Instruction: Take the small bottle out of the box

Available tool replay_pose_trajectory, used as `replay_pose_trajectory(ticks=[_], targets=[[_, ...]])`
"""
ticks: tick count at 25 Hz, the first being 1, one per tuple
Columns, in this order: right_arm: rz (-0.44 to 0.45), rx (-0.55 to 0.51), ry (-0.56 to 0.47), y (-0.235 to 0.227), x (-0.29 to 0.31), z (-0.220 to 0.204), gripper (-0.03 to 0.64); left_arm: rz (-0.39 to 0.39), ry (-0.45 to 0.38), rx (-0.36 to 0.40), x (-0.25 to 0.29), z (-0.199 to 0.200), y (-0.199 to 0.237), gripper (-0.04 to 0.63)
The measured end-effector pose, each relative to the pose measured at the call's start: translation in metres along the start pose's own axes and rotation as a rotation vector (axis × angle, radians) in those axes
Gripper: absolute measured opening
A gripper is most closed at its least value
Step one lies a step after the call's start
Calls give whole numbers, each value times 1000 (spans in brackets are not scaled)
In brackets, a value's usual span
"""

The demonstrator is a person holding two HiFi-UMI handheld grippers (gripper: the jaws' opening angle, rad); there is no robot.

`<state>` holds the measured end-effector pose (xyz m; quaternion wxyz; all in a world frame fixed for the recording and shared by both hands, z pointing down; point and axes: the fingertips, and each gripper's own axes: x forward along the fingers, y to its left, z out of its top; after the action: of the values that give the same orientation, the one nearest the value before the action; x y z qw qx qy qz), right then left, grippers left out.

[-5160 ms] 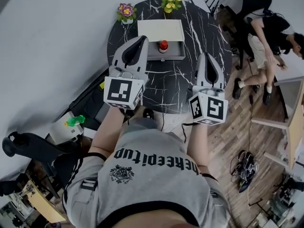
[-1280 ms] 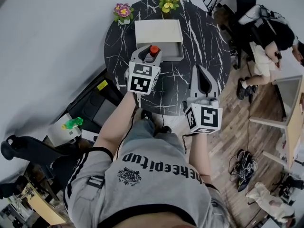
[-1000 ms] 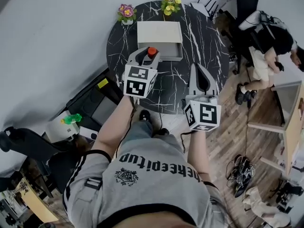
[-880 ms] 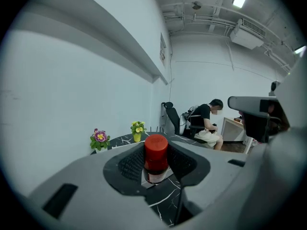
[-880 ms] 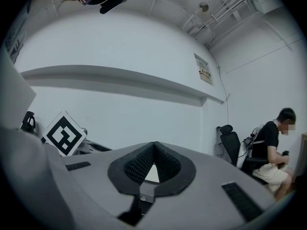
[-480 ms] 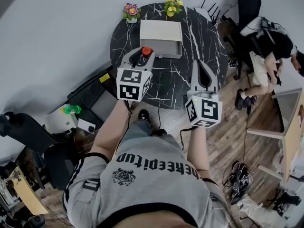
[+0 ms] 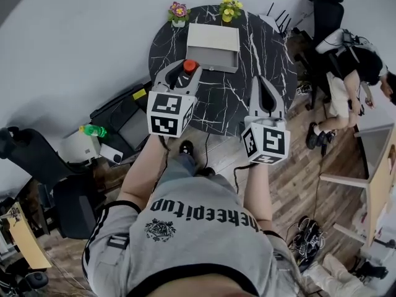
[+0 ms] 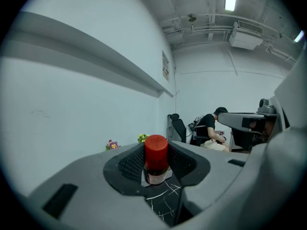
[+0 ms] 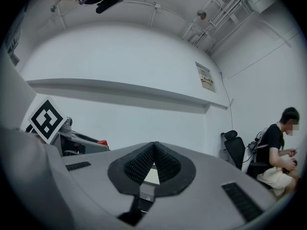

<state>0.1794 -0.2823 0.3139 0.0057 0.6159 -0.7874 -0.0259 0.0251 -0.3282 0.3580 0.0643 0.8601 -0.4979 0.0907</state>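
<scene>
The small bottle (image 7: 187,67) has a red cap and a dark body. It is clamped between the pads of my left gripper (image 7: 184,71) and held in the air over the near left part of the round black marble table (image 7: 272,48). In the left gripper view the bottle (image 8: 156,158) stands upright between the jaws of that gripper (image 8: 156,166). The pale box (image 7: 212,45) lies open at the table's far side, and I see nothing inside it. My right gripper (image 7: 259,82) hovers over the table's near right part, jaws together and empty (image 9: 154,150).
Two flower pots (image 7: 179,13) (image 7: 230,8) stand at the table's far edge behind the box. A person (image 7: 352,67) sits on a chair to the right. A green bottle (image 7: 93,130) and bags lie on the floor at the left.
The bottle, which stood in the box five seconds ago, has come out in my left gripper and moved back toward me and to the left. The right gripper has barely moved.
</scene>
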Motion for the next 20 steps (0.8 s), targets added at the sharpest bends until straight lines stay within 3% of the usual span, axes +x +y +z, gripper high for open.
replay_pose_trajectory(ticks=[20], targets=[[-13, -21, -35, 2, -85, 12, 0, 43, -111, 1, -84, 17, -50, 146]])
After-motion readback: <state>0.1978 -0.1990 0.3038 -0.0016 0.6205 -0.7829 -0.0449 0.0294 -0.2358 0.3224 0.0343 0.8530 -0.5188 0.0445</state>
